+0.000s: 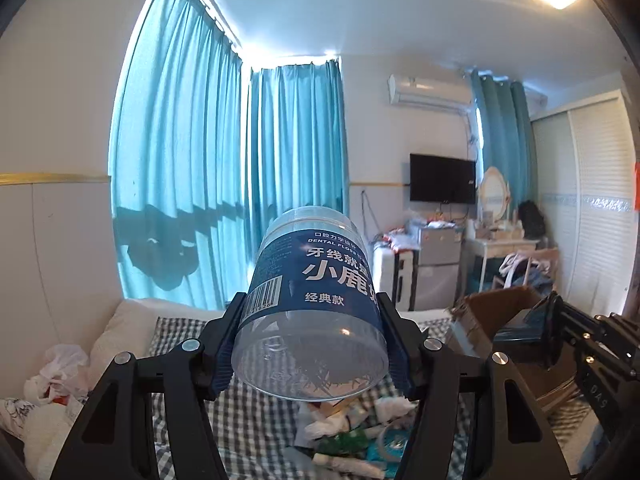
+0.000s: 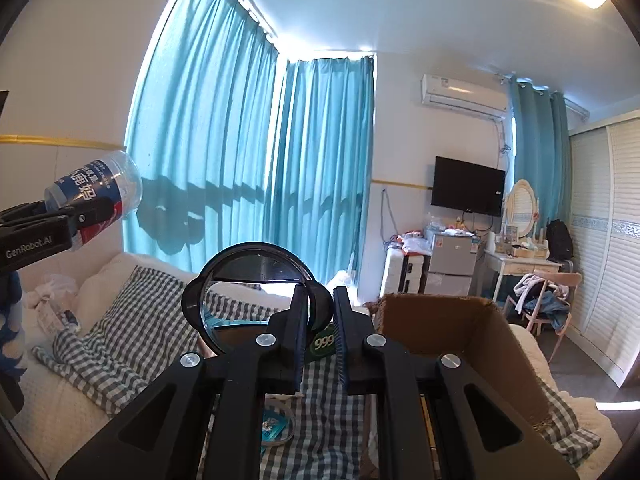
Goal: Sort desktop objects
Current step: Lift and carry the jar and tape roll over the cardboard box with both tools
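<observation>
Right now you are holding two things, one per gripper. Your left gripper (image 1: 310,344) is clamping one clear dental floss jar (image 1: 312,304) across its blue label, both jaws pressed to its sides, lifted and tilted above the checked cloth (image 1: 264,412) and its small litter heap (image 1: 348,436). Your right gripper (image 2: 319,336) is pinching one round black-framed mirror (image 2: 248,292) by its rim, jaws nearly closed, raised over the bed. Just beyond and to the right, one open cardboard box (image 2: 472,336) is sitting. Farther back, teal curtains (image 2: 248,152) are hanging.
</observation>
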Demonstrator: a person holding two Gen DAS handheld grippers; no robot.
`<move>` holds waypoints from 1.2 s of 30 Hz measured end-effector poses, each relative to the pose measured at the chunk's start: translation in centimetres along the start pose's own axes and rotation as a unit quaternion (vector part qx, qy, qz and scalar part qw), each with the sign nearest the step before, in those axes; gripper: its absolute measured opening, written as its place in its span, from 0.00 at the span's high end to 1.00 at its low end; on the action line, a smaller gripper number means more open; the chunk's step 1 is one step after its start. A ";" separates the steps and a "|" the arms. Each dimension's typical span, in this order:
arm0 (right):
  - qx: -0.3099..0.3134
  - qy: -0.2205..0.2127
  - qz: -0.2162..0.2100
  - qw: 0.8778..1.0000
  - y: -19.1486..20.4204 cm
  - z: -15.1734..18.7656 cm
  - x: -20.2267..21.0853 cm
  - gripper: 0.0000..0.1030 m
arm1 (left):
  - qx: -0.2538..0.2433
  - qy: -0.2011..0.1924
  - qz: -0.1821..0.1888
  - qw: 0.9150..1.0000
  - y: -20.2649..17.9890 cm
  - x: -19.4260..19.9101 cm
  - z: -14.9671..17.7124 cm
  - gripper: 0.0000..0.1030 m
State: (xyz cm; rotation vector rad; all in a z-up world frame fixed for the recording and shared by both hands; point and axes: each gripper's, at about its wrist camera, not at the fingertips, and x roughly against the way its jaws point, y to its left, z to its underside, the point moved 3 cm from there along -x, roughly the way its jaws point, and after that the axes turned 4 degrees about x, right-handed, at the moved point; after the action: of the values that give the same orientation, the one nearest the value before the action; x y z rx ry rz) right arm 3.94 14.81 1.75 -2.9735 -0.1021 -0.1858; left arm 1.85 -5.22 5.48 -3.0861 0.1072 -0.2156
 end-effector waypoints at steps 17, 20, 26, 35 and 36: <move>-0.051 -0.035 0.083 0.995 -7.8 -1.4 3.2 0.89 | -0.043 -0.009 0.113 0.993 -10.5 0.2 -0.6 0.39; -0.072 -0.028 0.079 0.994 -9.3 -0.8 2.9 0.89 | -0.041 0.002 0.139 0.990 -12.4 -0.6 -0.5 0.39; -0.087 -0.005 0.120 0.989 -12.5 0.7 1.9 0.89 | -0.036 0.028 0.179 0.983 -15.4 -3.2 -0.2 0.39; -0.099 0.054 0.184 0.976 -16.7 3.8 -0.2 0.89 | -0.050 0.073 0.210 0.974 -20.3 -8.5 2.2 0.39; -0.099 0.060 0.188 0.975 -17.0 4.2 -0.4 0.89 | -0.053 0.078 0.213 0.972 -20.7 -8.9 2.5 0.39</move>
State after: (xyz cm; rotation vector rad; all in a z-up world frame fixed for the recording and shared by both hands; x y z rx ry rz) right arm 2.68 32.24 0.27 -3.0935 0.5186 -0.3430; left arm -5.20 16.13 2.83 -3.0435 0.8006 -0.4400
